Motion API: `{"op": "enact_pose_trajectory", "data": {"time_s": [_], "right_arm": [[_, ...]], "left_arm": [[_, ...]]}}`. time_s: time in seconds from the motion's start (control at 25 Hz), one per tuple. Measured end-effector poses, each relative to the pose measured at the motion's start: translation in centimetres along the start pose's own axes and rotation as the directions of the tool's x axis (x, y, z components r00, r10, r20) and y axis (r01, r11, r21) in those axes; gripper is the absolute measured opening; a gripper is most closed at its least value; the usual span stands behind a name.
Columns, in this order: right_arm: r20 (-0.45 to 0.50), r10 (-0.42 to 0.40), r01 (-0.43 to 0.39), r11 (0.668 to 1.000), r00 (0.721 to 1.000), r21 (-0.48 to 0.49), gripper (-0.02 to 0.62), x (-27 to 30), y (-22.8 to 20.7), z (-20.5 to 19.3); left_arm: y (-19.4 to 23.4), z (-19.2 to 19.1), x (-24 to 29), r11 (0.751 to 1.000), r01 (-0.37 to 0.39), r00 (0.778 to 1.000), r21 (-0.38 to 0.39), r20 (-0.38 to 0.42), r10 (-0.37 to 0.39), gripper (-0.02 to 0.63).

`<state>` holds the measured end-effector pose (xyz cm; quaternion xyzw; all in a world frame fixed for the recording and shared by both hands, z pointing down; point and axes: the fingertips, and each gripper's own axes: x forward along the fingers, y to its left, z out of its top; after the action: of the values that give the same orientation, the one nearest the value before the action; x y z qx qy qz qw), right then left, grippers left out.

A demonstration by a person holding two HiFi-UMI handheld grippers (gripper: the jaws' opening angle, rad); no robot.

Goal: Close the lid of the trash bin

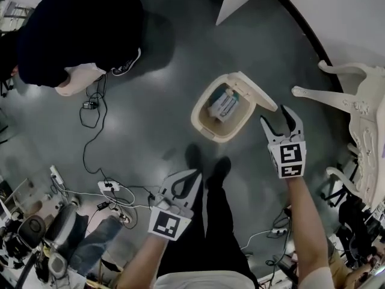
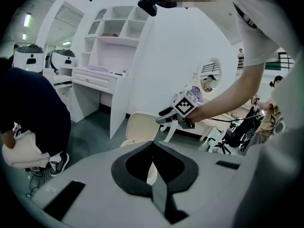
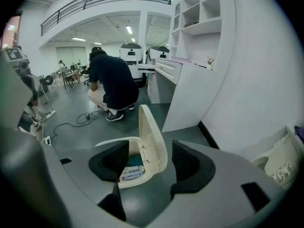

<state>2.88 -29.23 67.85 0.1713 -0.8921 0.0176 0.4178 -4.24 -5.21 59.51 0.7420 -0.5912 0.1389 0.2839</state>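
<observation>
We record the trash bin [image 1: 202,123] standing on the dark floor [image 1: 150,131] just right of the centre of the head view, with its lid [image 1: 257,90] raised and leaning off to the upper right of the opening. A printed packet [image 1: 224,105] lies inside the bin. The right gripper [image 1: 274,114] hangs immediately right of the bin, below the free edge of the lid and apart from it. In the right gripper view its jaws stand released, well apart, and the upright lid shows in the gap between them further off; neither jaw touches it. The left gripper [image 1: 194,176] sits lower, at the bottom centre of the head view, near the operator's dark shoes [image 1: 207,161] and clear of the bin. In the left gripper view its jaws are clenched tip to tip with nothing between them. At the upper left of the head view a crouching person [image 1: 78,32] in dark clothing is well apart from the bin, with cables [image 1: 96,110] trailing across the floor below. A white ornate chair [image 1: 355,104] stands at the right edge.
</observation>
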Motion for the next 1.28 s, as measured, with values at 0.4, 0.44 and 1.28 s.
{"op": "enact_pose_trajectory", "data": {"time_s": [0.4, 0.44, 1.28], "right_arm": [[-0.058, 0.073, -0.078, 0.994, 0.996, -0.081, 0.299, 1.7, 2.9, -2.7], [-0.062, 0.089, -0.095, 0.991, 0.994, -0.091, 0.299, 1.5, 3.8, -3.0], [-0.201, 0.34, -0.358, 0.932, 0.919, -0.059, 0.282, 5.0, 18.6, -12.1]], "left_arm": [[0.3, -2.4, -0.2, 0.999, -0.017, 1.0, -0.033, -0.022, 0.017, 0.012], [0.2, -2.5, -0.3, 0.999, -0.019, 0.999, -0.035, -0.027, 0.018, 0.012], [-0.4, -9.5, -2.0, 0.988, -0.083, 0.995, -0.133, -0.067, 0.074, 0.012]]}}
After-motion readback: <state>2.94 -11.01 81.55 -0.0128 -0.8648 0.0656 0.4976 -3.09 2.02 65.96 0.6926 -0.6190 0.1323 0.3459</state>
